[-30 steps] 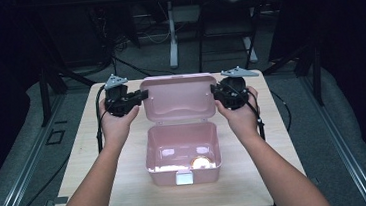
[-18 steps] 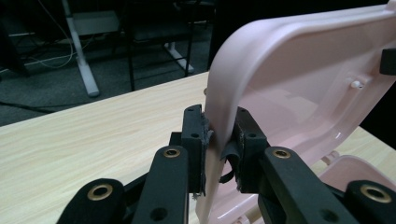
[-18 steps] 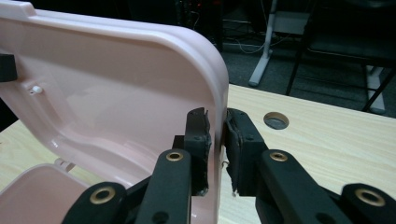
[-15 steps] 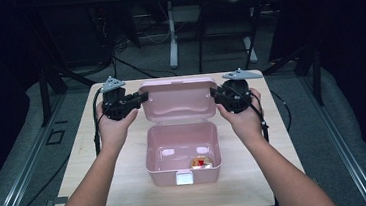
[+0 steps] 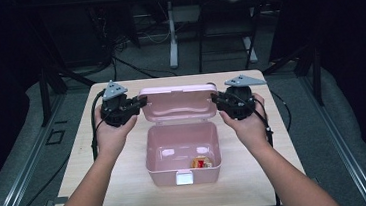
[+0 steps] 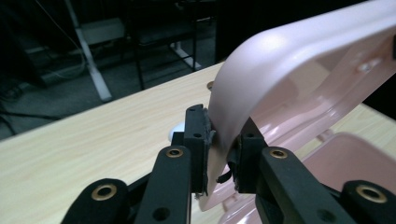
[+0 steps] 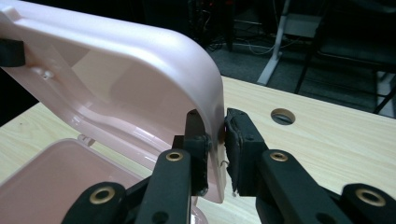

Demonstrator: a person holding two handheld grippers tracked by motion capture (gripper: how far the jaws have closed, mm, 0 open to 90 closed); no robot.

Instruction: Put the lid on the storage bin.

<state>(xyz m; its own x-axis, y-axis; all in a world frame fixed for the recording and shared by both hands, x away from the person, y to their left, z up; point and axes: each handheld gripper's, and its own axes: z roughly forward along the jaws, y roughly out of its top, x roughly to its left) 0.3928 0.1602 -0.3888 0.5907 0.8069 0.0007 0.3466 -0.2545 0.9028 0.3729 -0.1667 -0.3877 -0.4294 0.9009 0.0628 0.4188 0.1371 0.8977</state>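
Note:
A pink plastic box (image 5: 163, 176) stands open on the wooden table, its hinged lid (image 5: 178, 103) raised at the back. My left gripper (image 5: 140, 102) is shut on the lid's left edge; its jaws have just been closing a little on that edge. In the left gripper view the pads (image 6: 198, 135) pinch the curved lid rim (image 6: 280, 60). My right gripper (image 5: 216, 100) is shut on the lid's right edge, and in the right gripper view the rim (image 7: 140, 60) sits between its pads (image 7: 238, 140). A small red and yellow item (image 5: 201, 163) lies inside the box.
The box has a white latch (image 5: 183, 177) on its front wall. The light wooden table (image 5: 123, 188) has a round hole (image 7: 282, 115) near its far right side. Dark floor, cables and table legs lie beyond the far edge.
Both hands have come a little toward the person with the lid held between them, and the lid's top edge has tipped forward over the box.

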